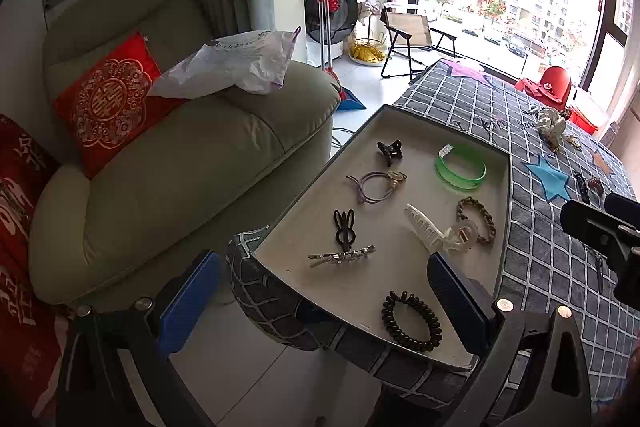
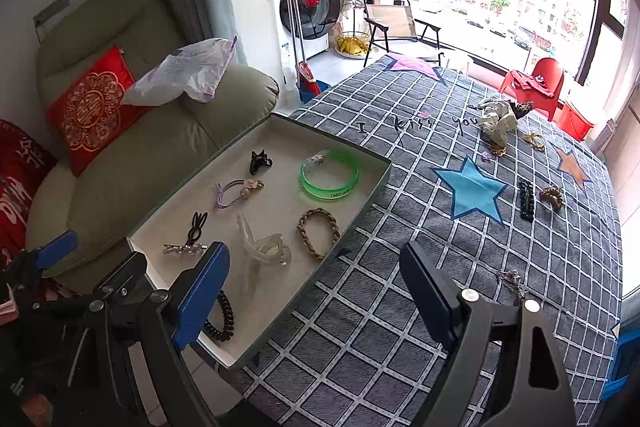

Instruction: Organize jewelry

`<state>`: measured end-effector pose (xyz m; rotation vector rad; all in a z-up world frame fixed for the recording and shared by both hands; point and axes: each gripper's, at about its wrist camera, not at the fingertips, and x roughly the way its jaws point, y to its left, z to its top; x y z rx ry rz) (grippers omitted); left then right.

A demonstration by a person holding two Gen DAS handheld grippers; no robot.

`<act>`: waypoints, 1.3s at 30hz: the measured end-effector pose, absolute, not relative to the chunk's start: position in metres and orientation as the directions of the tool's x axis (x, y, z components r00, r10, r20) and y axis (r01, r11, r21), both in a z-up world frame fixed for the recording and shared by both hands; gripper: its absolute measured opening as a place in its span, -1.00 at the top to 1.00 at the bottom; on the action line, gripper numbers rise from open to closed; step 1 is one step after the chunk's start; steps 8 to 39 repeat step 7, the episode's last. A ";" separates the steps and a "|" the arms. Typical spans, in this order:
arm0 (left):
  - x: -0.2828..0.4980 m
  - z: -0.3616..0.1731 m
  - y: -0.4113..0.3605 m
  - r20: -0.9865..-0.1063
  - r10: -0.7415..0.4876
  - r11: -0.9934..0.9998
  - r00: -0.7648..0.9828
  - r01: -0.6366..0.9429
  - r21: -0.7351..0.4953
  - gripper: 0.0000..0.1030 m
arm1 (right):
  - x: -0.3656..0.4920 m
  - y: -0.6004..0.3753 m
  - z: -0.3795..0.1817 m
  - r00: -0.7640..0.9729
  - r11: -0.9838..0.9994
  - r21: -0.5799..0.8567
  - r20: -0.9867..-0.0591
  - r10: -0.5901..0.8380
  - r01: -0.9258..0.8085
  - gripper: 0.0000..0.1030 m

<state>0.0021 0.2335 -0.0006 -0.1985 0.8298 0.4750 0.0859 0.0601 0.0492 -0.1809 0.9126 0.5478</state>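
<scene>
A shallow grey tray (image 1: 505, 195) (image 2: 362, 211) sits on the table's left edge. It holds a green bangle (image 1: 460, 171) (image 2: 329, 174), a clear claw clip (image 1: 438, 233) (image 2: 264, 247), a braided brown tie (image 1: 478, 214) (image 2: 318, 233), a black spiral tie (image 1: 412, 321) (image 2: 220, 323), a purple tie (image 1: 376, 183), black clips and a silver clip (image 1: 340, 257). My left gripper (image 1: 324, 301) is open and empty over the tray's near corner. My right gripper (image 2: 316, 287) is open and empty above the tray's right rim. Loose pieces lie on the cloth: a black chain clip (image 2: 526, 199), a brown clip (image 2: 552, 195), a silver chain (image 2: 512, 281).
The table carries a grey checked cloth (image 2: 440, 227) with a blue star. A pale scrunchie pile (image 2: 500, 121) lies at the far side. A green armchair (image 1: 180, 155) with a red cushion stands left of the table. A red stool (image 2: 536, 83) stands beyond.
</scene>
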 end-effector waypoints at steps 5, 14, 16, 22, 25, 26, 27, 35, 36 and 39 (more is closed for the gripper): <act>0.002 -0.001 0.234 -0.744 0.329 0.876 0.581 -0.482 0.010 -1.00 | 0.086 0.060 0.050 0.487 0.849 0.079 -0.790 0.372 -0.522 -0.72; 0.003 -0.001 0.234 -0.746 0.327 0.877 0.580 -0.481 0.010 -1.00 | 0.086 0.060 0.050 0.487 0.849 0.080 -0.790 0.373 -0.522 -0.72; 0.003 -0.001 0.234 -0.746 0.327 0.877 0.580 -0.481 0.010 -1.00 | 0.086 0.060 0.050 0.487 0.849 0.080 -0.790 0.373 -0.522 -0.72; 0.003 -0.001 0.234 -0.746 0.327 0.877 0.580 -0.481 0.010 -1.00 | 0.086 0.060 0.050 0.487 0.849 0.080 -0.790 0.373 -0.522 -0.72; 0.003 -0.001 0.234 -0.746 0.327 0.877 0.580 -0.481 0.010 -1.00 | 0.086 0.060 0.050 0.487 0.849 0.080 -0.790 0.373 -0.522 -0.72; 0.003 -0.001 0.234 -0.746 0.327 0.877 0.580 -0.481 0.010 -1.00 | 0.086 0.060 0.050 0.487 0.849 0.080 -0.790 0.373 -0.522 -0.72; 0.003 -0.001 0.234 -0.746 0.327 0.877 0.580 -0.481 0.010 -1.00 | 0.086 0.060 0.050 0.487 0.849 0.080 -0.790 0.373 -0.522 -0.72; 0.003 -0.001 0.234 -0.746 0.327 0.877 0.580 -0.481 0.010 -1.00 | 0.086 0.060 0.050 0.487 0.849 0.080 -0.790 0.373 -0.522 -0.72; 0.003 -0.001 0.234 -0.746 0.327 0.877 0.580 -0.481 0.010 -1.00 | 0.086 0.060 0.050 0.487 0.849 0.080 -0.790 0.373 -0.522 -0.72; 0.003 -0.001 0.234 -0.746 0.327 0.877 0.580 -0.481 0.010 -1.00 | 0.086 0.060 0.050 0.487 0.849 0.080 -0.790 0.373 -0.522 -0.72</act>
